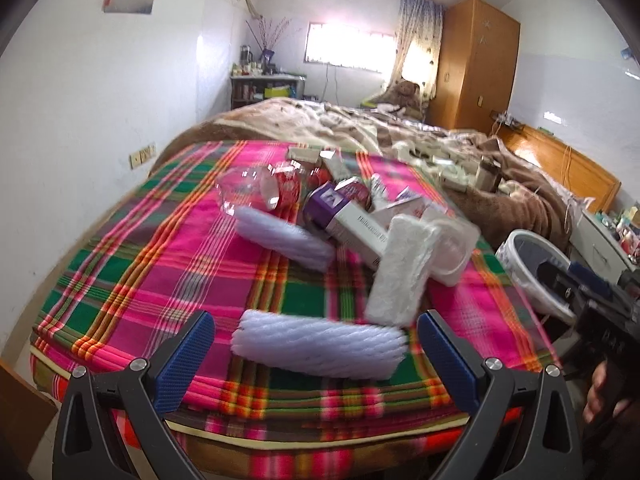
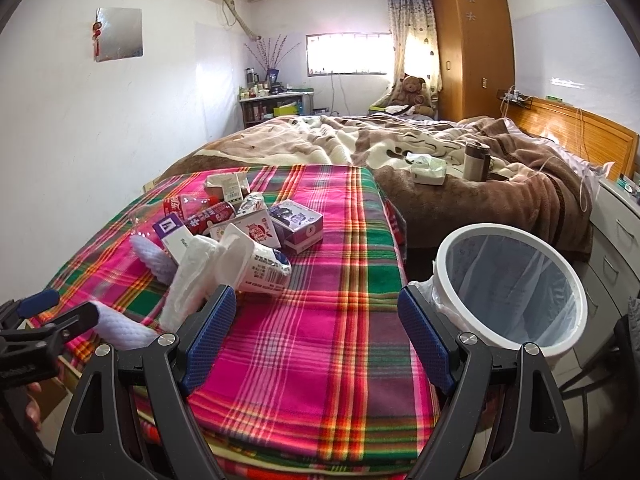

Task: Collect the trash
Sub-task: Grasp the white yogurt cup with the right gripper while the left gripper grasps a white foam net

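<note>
Trash (image 2: 240, 236): heaped on plaid blanket (image 2: 320, 320), left of bin (image 2: 510, 288)
Left gripper (image 1: 314, 344): wide, foam roll (image 1: 318, 346) between its fingers
Right gripper (image 2: 316, 332): wide, empty, over blanket

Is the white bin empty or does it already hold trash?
Empty: the bin shows only its clear liner inside.

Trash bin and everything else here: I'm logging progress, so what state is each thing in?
Trash bin: upright, lined with a bag, looks empty.
Left tool: open, holding nothing, foam roll just ahead.
Right tool: open, holding nothing.
Foam roll: lying flat at the blanket's near edge.
Yogurt cup: tipped on its side.
Purple carton: standing on the blanket.
Plaid blanket: spread flat.
</note>
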Tool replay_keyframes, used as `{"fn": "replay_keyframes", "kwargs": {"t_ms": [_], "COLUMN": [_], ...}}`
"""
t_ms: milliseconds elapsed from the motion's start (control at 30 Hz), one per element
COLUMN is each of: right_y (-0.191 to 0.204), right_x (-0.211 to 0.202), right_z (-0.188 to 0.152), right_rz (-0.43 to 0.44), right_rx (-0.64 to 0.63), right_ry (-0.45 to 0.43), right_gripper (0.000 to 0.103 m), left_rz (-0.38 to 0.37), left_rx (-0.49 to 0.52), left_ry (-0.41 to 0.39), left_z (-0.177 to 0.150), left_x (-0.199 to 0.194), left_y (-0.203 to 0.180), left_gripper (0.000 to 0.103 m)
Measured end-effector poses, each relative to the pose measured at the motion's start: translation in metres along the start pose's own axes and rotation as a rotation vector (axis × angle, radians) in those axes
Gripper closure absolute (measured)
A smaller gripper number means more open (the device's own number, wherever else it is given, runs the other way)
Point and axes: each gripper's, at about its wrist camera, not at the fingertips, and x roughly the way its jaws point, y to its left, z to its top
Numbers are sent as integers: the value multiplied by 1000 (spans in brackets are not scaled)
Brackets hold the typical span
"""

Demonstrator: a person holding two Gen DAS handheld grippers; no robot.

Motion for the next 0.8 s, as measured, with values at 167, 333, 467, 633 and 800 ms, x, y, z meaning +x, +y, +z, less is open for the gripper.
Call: {"fn": "replay_keyframes", "kwargs": {"t_ms": [167, 333, 467, 633, 800], "right_y": [-3, 5, 14, 27, 38], "right_x": [15, 27, 40, 51, 54], "right_z": [3, 4, 4, 7, 18], "right_rz": [6, 26, 72, 115, 131], "right_rx": [-9, -61, -87, -72, -56], "right_ry": [9, 36, 75, 101, 100], "right_gripper": [18, 18, 18, 18, 18], "left_rz": [30, 22, 11, -15, -13], "left_rx": [87, 136, 256, 303, 323], "left_ry": [62, 60, 110, 136, 116], "left_z": [-4, -4, -6, -2, 6], "left_x": [20, 27, 40, 54, 61], "left_y": [10, 15, 9, 9, 8], "left_gripper": [0, 2, 2, 2, 2]}}
